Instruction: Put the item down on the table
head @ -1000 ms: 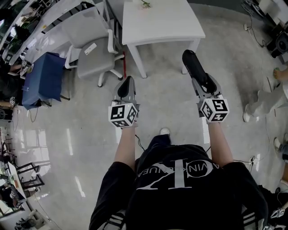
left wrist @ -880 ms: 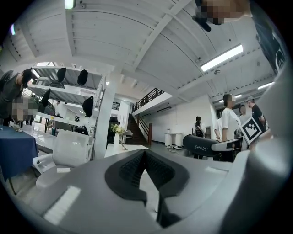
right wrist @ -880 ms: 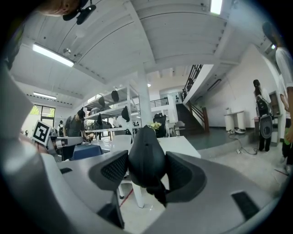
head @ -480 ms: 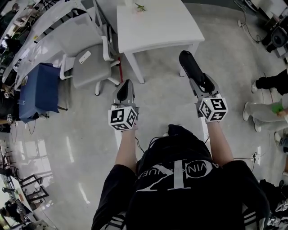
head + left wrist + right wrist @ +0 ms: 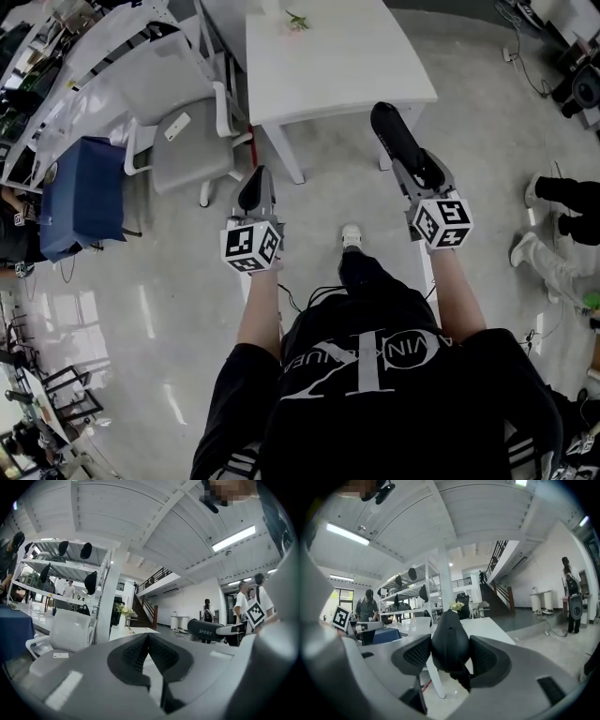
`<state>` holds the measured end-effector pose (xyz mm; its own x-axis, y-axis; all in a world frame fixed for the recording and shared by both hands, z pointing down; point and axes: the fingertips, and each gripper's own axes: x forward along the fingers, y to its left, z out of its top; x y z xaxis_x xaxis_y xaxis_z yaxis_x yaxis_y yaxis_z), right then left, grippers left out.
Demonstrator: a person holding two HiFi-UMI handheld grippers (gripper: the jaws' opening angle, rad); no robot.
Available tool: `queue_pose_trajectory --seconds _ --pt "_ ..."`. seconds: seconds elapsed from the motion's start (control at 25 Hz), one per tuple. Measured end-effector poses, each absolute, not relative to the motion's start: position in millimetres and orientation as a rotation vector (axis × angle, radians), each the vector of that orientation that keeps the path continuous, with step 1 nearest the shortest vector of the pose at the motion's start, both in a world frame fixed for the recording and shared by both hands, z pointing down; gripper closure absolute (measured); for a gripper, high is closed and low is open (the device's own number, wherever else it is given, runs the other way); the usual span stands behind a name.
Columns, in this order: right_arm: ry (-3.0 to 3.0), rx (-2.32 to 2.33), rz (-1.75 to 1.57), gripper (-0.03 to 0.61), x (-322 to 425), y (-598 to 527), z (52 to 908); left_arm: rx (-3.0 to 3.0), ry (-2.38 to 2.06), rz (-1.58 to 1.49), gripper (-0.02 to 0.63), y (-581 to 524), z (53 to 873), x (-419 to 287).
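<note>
A long black case (image 5: 396,133), printed with pale letters, is clamped in my right gripper (image 5: 418,174) and sticks out forward at the white table's (image 5: 328,66) near right corner, above the floor. In the right gripper view the case (image 5: 449,639) fills the gap between both ribbed pads of the gripper (image 5: 449,654). My left gripper (image 5: 255,191) is held over the floor just short of the table's front left leg; its pads (image 5: 136,651) meet with nothing between them. The case (image 5: 206,629) also shows to the right in the left gripper view.
A small flower sprig (image 5: 297,19) lies at the table's far edge. A grey office chair (image 5: 183,141) stands left of the table, with a blue covered object (image 5: 80,192) and shelving further left. A person's legs (image 5: 561,199) are on the floor at the right.
The table has come nearer in the head view as I stepped forward. Both grippers keep their pose, and the case stays held in the right one.
</note>
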<state>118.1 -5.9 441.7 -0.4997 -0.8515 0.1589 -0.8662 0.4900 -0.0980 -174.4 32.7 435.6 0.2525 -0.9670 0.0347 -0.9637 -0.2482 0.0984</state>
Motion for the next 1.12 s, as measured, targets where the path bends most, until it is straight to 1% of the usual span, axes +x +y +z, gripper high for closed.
queue_pose_trajectory --seconds 0.52,1.12 --pt "-2.636 1.442 0.279 0.321 92 -127 448 2.380 -1.868 -0.017 0.601 -78 438 -184" --pt "-2.619 1.352 0.322 0.319 77 -236 472 2.338 -1.882 0.005 0.601 -183 454 -190"
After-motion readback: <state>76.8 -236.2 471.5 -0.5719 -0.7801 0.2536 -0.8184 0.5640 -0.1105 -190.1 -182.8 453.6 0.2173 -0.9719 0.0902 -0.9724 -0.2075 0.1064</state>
